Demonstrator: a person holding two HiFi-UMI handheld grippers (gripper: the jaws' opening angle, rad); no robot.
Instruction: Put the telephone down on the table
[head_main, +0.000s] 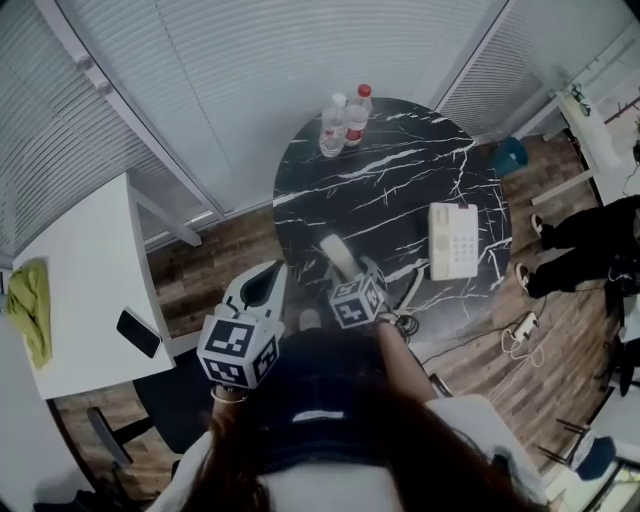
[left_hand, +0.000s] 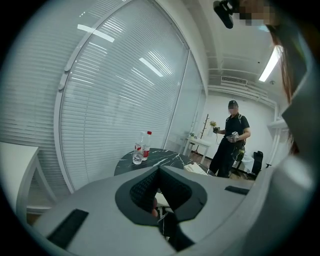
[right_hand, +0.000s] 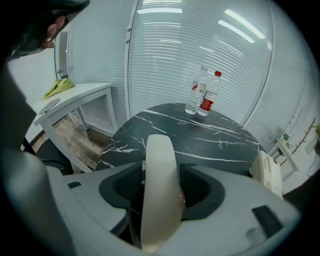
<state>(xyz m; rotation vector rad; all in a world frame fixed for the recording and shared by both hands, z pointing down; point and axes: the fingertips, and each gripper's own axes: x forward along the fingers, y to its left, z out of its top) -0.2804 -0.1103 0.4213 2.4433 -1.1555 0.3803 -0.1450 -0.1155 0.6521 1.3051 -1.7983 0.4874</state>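
Right gripper (right_hand: 161, 172) clamps one smooth, curved cream handset (right_hand: 159, 215); left gripper (left_hand: 159, 172) pressed closed, empty; ahead of both, two clear plastic bottles (right_hand: 208, 100) on one round, white-veined black table (right_hand: 200, 140).

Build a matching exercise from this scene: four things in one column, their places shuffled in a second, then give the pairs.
1. handset
2. telephone base
3. water bottles
4. yellow-green cloth

A. far edge of the marble table
B. on the white desk
C. clamped in the right gripper
D. right part of the marble table

Pairs: 1-C, 2-D, 3-A, 4-B
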